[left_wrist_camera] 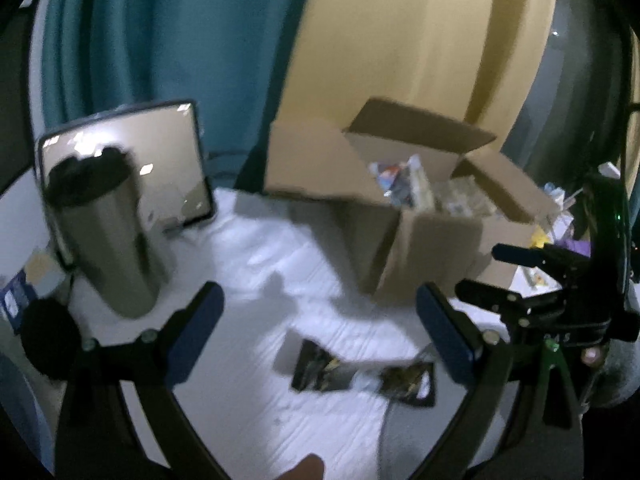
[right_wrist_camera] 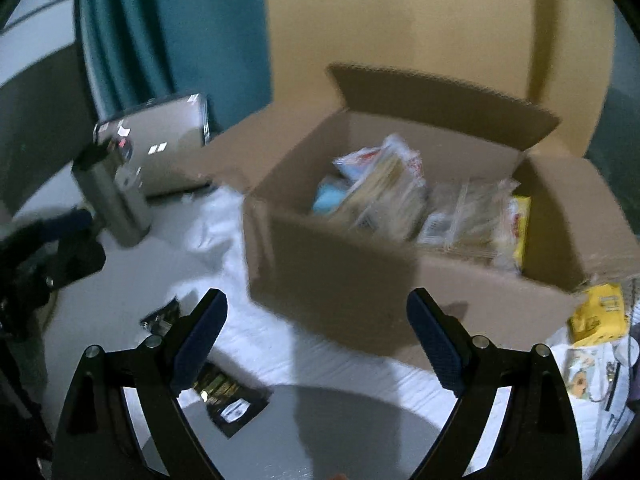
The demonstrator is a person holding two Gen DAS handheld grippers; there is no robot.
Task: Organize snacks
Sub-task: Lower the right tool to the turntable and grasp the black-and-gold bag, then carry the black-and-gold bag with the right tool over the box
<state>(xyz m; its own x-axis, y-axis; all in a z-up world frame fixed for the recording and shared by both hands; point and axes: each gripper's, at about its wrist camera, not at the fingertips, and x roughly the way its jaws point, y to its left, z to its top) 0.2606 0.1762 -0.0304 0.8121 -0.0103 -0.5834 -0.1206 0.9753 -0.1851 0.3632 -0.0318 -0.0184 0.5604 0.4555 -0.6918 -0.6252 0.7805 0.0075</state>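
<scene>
An open cardboard box [right_wrist_camera: 360, 272] stands on the white table, also in the left wrist view [left_wrist_camera: 432, 248]. Several snack packets [right_wrist_camera: 404, 196] lie inside it, with a yellow one [right_wrist_camera: 520, 224] at the right end. A dark snack packet [left_wrist_camera: 360, 376] lies flat on the table in front of the box; in the right wrist view it [right_wrist_camera: 224, 388] is partly behind my left finger. My left gripper [left_wrist_camera: 320, 332] is open and empty above that packet. My right gripper [right_wrist_camera: 316, 340] is open and empty, before the box; it also shows in the left wrist view [left_wrist_camera: 516, 280].
A steel tumbler with a black lid [left_wrist_camera: 108, 236] stands at the left, in front of a tablet-like screen [left_wrist_camera: 160, 160]. A yellow packet [right_wrist_camera: 600, 314] and papers [right_wrist_camera: 592, 384] lie right of the box. A teal curtain [left_wrist_camera: 160, 32] and a yellow wall are behind.
</scene>
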